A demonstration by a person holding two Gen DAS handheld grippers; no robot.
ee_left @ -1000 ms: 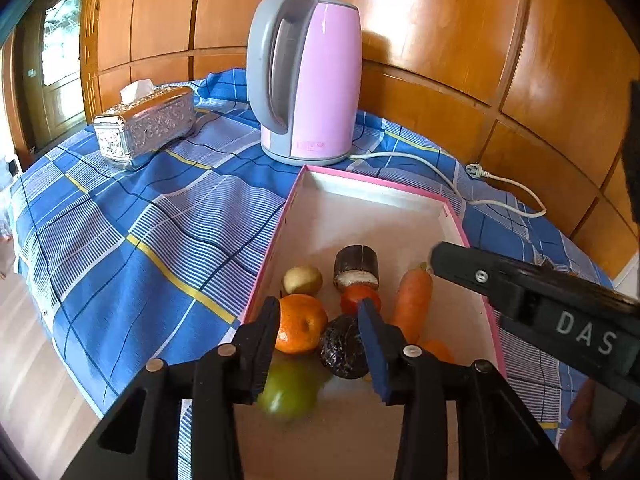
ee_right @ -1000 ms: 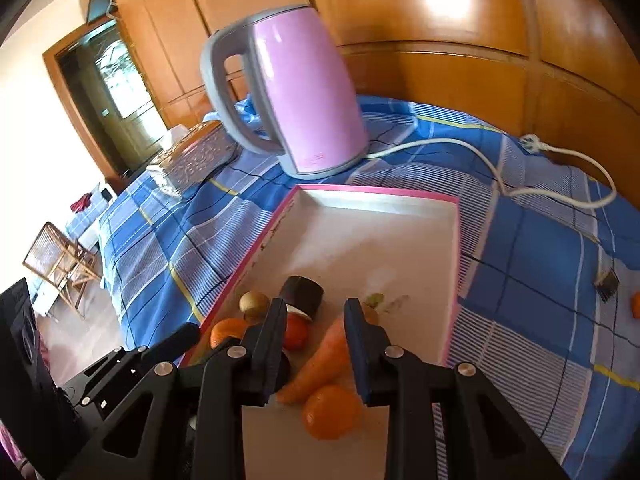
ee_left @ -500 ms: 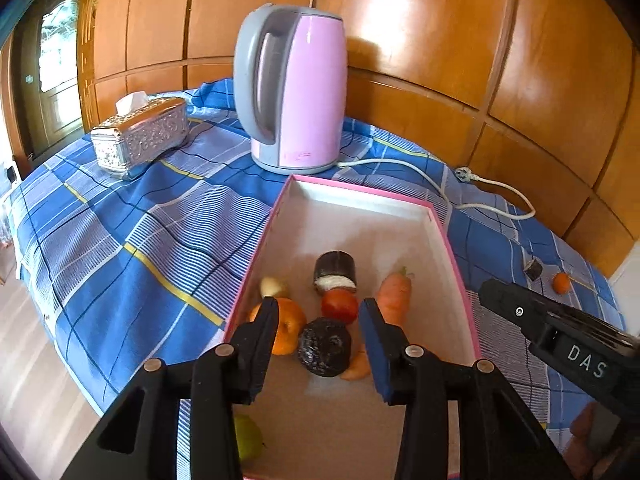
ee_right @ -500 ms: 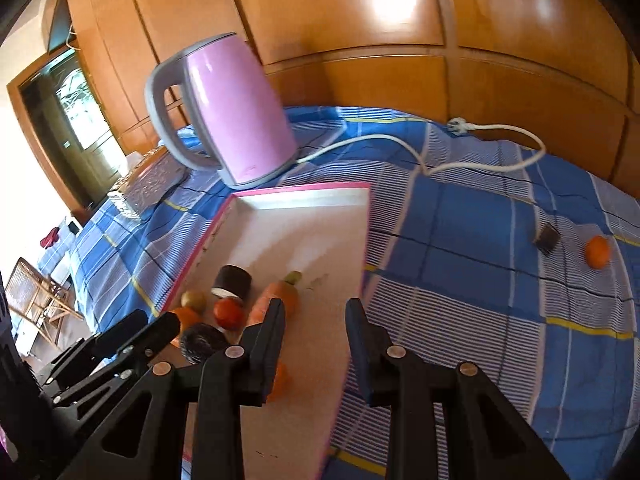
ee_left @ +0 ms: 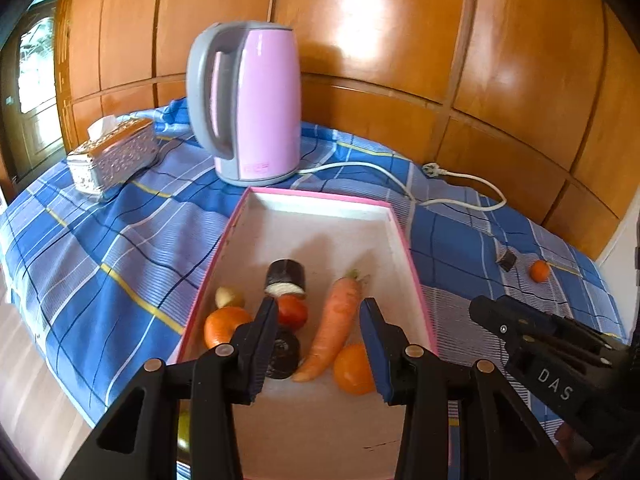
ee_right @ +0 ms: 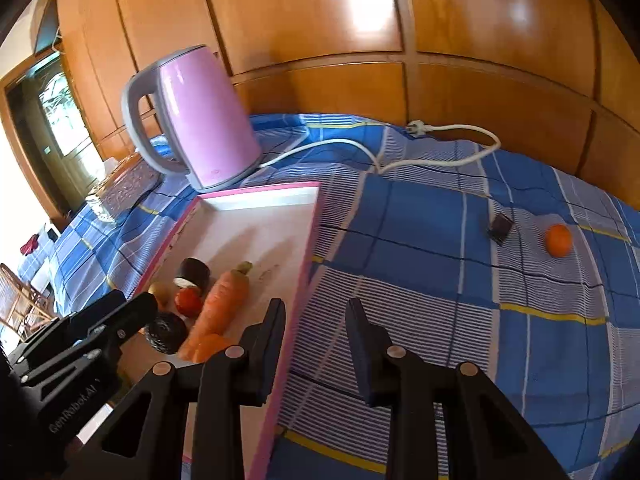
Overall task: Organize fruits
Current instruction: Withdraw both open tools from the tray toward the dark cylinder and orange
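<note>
I see a blue plaid cloth (ee_right: 420, 216) under wood panelling; the pink tray (ee_left: 400, 232) holds a carrot (ee_left: 334, 328) and oranges. My left gripper (ee_left: 320, 344) and right gripper (ee_right: 316, 344) both gape, empty.

Left tongs (ee_left: 318, 340) angled downward, jaws apart and empty, right tongs (ee_right: 316, 340) likewise

the surface (ee_right: 420, 216) wears a blue checked cloth with yellow and white lines. on it stand a pink kettle (ee_left: 256, 104) at the back, a silver tissue box (ee_left: 114, 156) to its left, and a pink-rimmed tray (ee_left: 404, 236) just in front. a white cord (ee_right: 440, 160) trails right; a small dark block (ee_right: 501, 229) and a small orange (ee_right: 559, 240) lie near each other, well apart from the tray.
</note>
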